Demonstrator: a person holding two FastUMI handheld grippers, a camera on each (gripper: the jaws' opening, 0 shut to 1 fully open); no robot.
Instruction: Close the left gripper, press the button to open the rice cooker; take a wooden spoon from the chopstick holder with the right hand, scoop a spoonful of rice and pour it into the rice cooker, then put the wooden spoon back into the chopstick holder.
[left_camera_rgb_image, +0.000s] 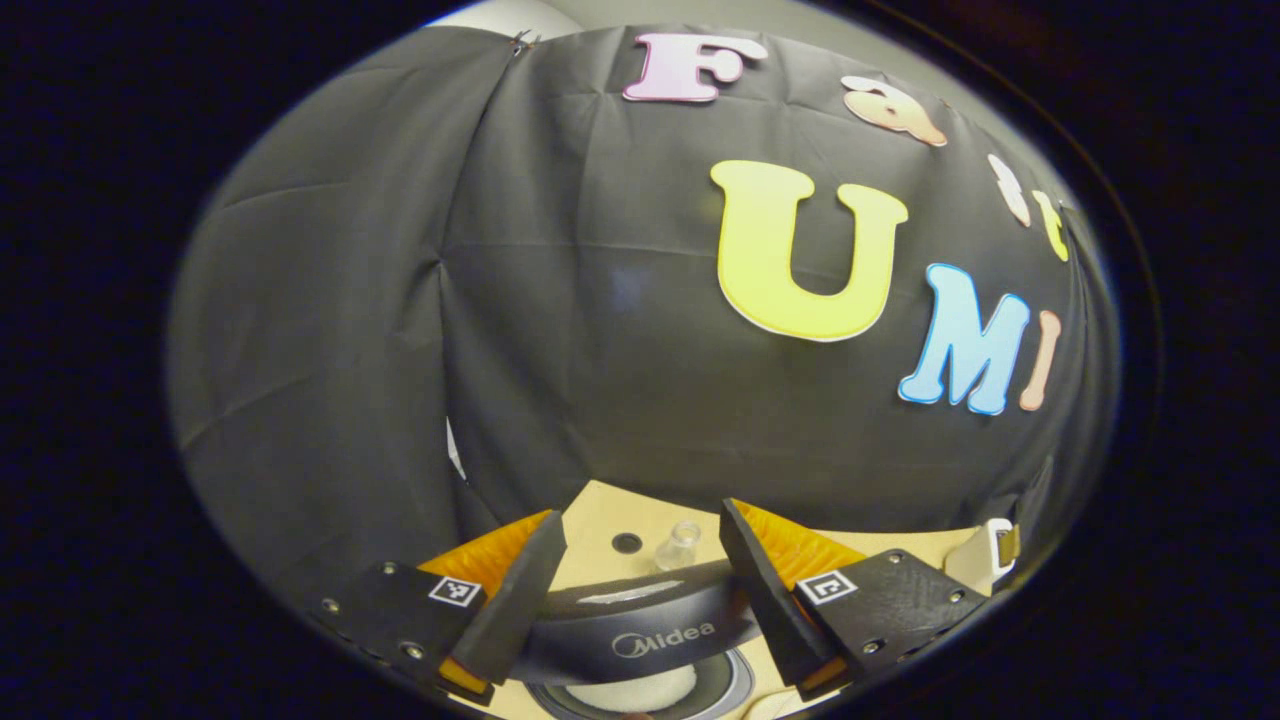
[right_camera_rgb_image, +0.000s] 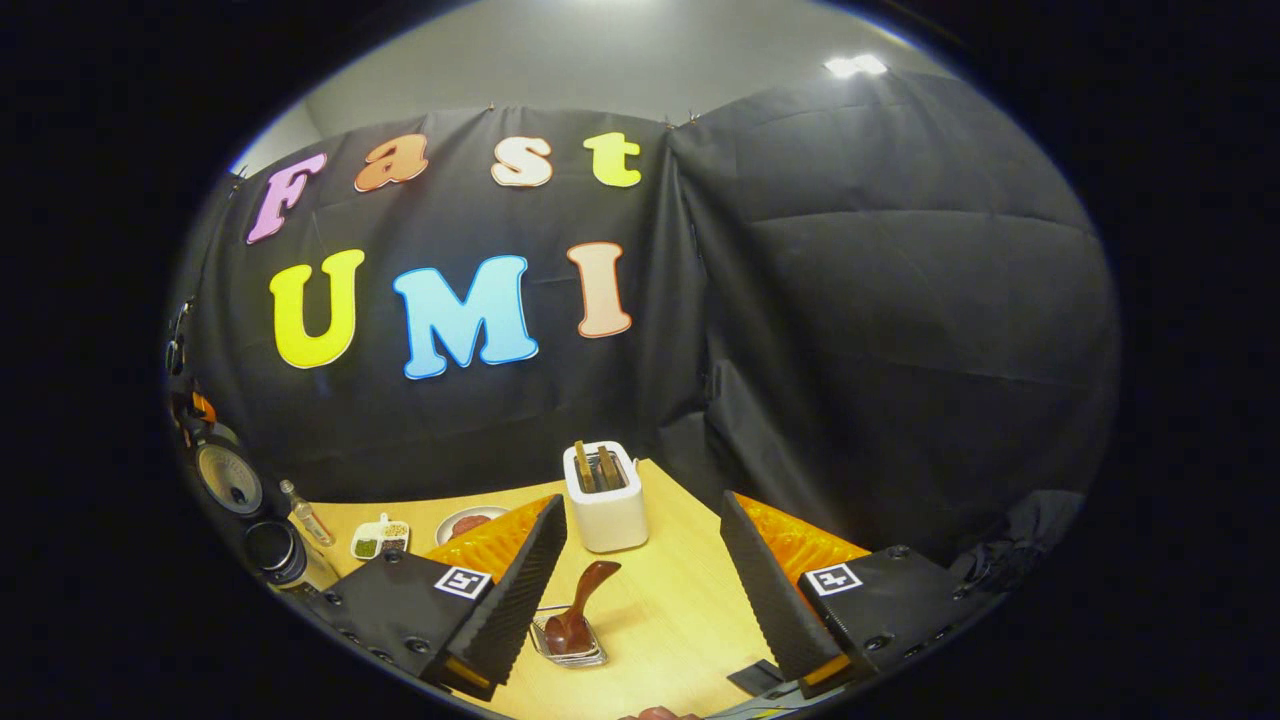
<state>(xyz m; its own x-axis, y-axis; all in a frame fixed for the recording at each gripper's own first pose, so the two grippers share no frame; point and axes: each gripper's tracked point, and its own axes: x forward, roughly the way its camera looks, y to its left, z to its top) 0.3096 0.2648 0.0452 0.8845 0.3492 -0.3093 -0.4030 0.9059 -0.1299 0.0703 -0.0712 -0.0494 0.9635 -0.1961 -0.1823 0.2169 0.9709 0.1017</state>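
In the left gripper view my left gripper (left_camera_rgb_image: 642, 520) is open, its fingers standing to either side of the dark rice cooker (left_camera_rgb_image: 640, 625) just below. A round rim with something white inside (left_camera_rgb_image: 640, 690) shows under the cooker's dark band. In the right gripper view my right gripper (right_camera_rgb_image: 642, 503) is open and holds nothing. Between its fingers, farther off, stands the white chopstick holder (right_camera_rgb_image: 605, 495) with wooden utensils in it. A wooden spoon (right_camera_rgb_image: 582, 605) rests with its bowl in a small clear dish (right_camera_rgb_image: 570, 640). The rice cooker (right_camera_rgb_image: 232, 480) stands at the far left with its lid raised.
A small glass bottle (left_camera_rgb_image: 680, 545) stands behind the cooker on the wooden table (right_camera_rgb_image: 680, 600). A bottle (right_camera_rgb_image: 305, 520), a white dish of beans (right_camera_rgb_image: 380, 540) and a plate (right_camera_rgb_image: 465, 522) sit along the back. Black cloth walls close the table's far and right sides.
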